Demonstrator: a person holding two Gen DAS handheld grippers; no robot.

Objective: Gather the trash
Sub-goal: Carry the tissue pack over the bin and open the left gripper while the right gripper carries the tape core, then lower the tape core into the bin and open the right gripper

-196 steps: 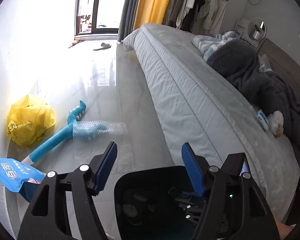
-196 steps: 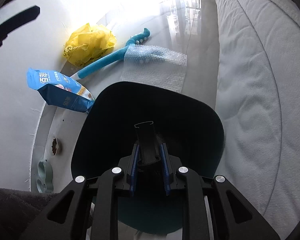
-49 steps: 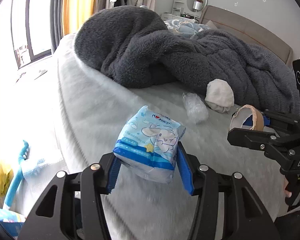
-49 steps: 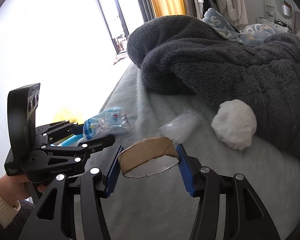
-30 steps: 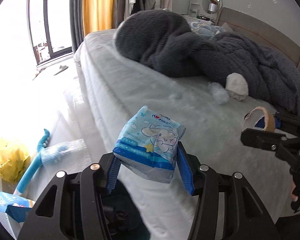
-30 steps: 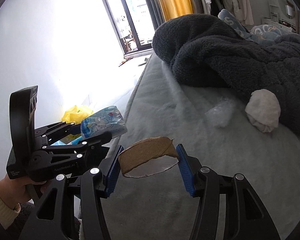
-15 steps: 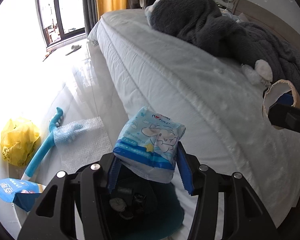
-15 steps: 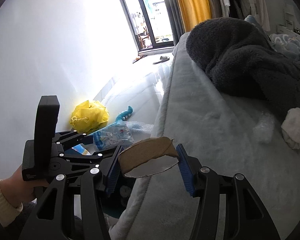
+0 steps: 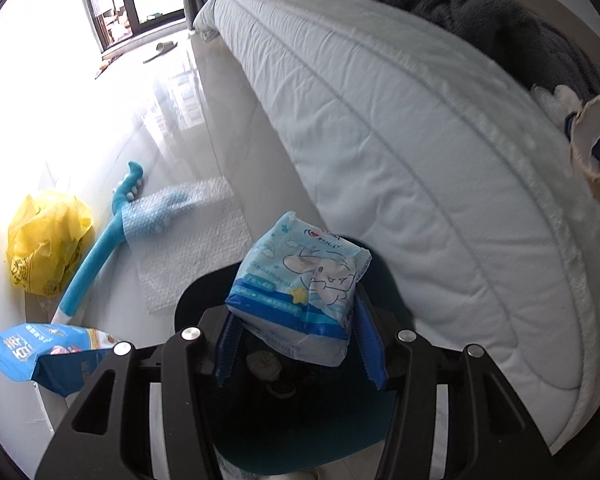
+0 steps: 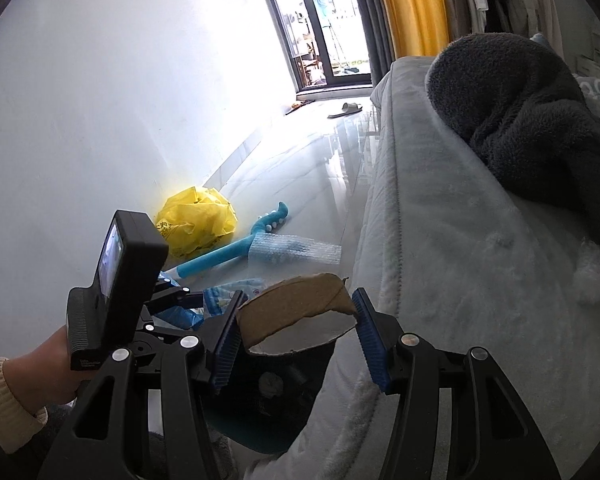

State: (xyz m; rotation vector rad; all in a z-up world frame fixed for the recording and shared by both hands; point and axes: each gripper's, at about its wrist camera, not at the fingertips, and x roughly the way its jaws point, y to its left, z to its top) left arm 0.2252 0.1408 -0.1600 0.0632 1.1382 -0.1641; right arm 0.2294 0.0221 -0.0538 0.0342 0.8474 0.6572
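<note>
My left gripper (image 9: 300, 344) is shut on a light blue tissue pack (image 9: 300, 284) and holds it right over the dark teal trash bin (image 9: 320, 420) on the floor beside the bed. The bin holds some crumpled bits. My right gripper (image 10: 296, 334) is shut on a torn cardboard tape roll (image 10: 296, 314), above the bed's edge and the bin (image 10: 268, 404). The roll also shows at the right edge of the left wrist view (image 9: 592, 148). The left gripper with the pack (image 10: 220, 292) shows in the right wrist view.
On the floor by the wall lie a yellow plastic bag (image 9: 46, 246), a blue foam stick (image 9: 100, 252), bubble wrap (image 9: 192, 240) and a blue snack bag (image 9: 40, 354). A dark grey blanket (image 10: 520, 120) and a white wad (image 10: 588, 268) are on the bed (image 9: 420, 140).
Both grippers have swung from over the bed toward the floor side. The left one now holds the tissue pack directly above the bin. The right one has followed with the roll.
</note>
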